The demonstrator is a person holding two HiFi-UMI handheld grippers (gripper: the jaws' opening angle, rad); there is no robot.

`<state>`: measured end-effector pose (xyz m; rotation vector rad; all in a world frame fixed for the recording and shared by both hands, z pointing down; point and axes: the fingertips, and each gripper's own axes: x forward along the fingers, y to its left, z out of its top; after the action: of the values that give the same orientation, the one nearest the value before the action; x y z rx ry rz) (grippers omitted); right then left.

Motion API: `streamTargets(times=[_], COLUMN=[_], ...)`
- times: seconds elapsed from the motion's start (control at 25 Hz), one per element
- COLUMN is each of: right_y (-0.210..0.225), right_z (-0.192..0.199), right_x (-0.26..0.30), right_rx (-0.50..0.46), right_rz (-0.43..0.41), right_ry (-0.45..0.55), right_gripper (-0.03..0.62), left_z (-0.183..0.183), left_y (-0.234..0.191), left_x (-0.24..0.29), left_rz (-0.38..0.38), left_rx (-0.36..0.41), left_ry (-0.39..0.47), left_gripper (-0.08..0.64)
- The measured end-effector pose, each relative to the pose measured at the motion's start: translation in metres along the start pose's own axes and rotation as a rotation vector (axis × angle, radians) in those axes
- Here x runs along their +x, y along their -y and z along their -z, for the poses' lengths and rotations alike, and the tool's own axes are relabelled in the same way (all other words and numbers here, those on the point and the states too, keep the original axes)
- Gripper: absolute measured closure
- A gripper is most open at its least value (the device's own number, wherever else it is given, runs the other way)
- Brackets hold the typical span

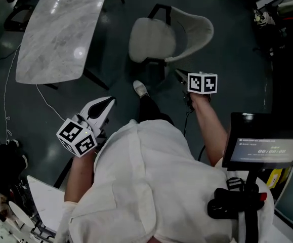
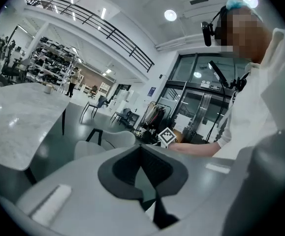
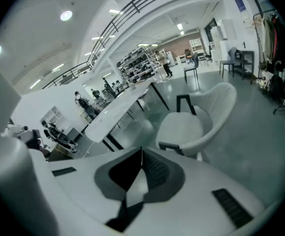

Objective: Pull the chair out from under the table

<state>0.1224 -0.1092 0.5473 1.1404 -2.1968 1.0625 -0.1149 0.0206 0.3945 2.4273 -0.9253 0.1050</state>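
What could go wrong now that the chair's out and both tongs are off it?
1. The chair stands in open floor just ahead of the person's shoe: a step forward may knock it.
2. A thin white cable trails on the floor by the table; a foot or chair leg could snag it.
3. Left tongs and right tongs are shut and empty; a re-grip would need them opened first.
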Motion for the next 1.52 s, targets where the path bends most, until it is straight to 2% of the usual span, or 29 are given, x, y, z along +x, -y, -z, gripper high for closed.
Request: streamTargets(times=[0.24, 0.32, 0.48, 0.72, 0.92, 1.12, 1.52], right_y=[-0.096, -0.117, -0.14, -0.142, -0.132, -0.119, -0.117], right_z=[0.048, 0.056, 0.068, 0.09, 0.113, 0.124, 0.152], right_x=[-0.046, -0.057, -0.079, -0.115, -0.151, -0.18, -0.193], right_rx=[-0.139, -0.182, -0.21, -0.241, -0.279, -0.308, -0.337], right_rz=[-0.133, -0.166, -0.233, -0.28, -0.304, -0.355, -0.439], right_ry=[-0.009, 0.003, 0.032, 0.039, 0.02, 0.023, 0.007], right_gripper=[0.583, 0.583, 0.583, 0.583, 0.583, 0.583, 0.584], left_z=[0.027, 0.03, 0.039, 0.056, 0.071, 0.083, 0.114], left_y=[0.047, 0.056, 0.075, 0.106, 0.155, 0.191, 0.218], left_x=[-0.017, -0.022, -0.021, 0.001, 0.028, 0.051, 0.056], left_rz=[0.051, 0.048, 0.051, 0.056, 0.071, 0.045, -0.014], left_rx=[-0.003, 0.01, 0.025, 0.001, -0.017, -0.029, -0.04], left_ry=[-0.012, -0.008, -0.004, -0.015, -0.034, -0.042, -0.049], left_gripper=[0.554, 0.554, 0.554, 0.554, 0.554, 0.554, 0.554])
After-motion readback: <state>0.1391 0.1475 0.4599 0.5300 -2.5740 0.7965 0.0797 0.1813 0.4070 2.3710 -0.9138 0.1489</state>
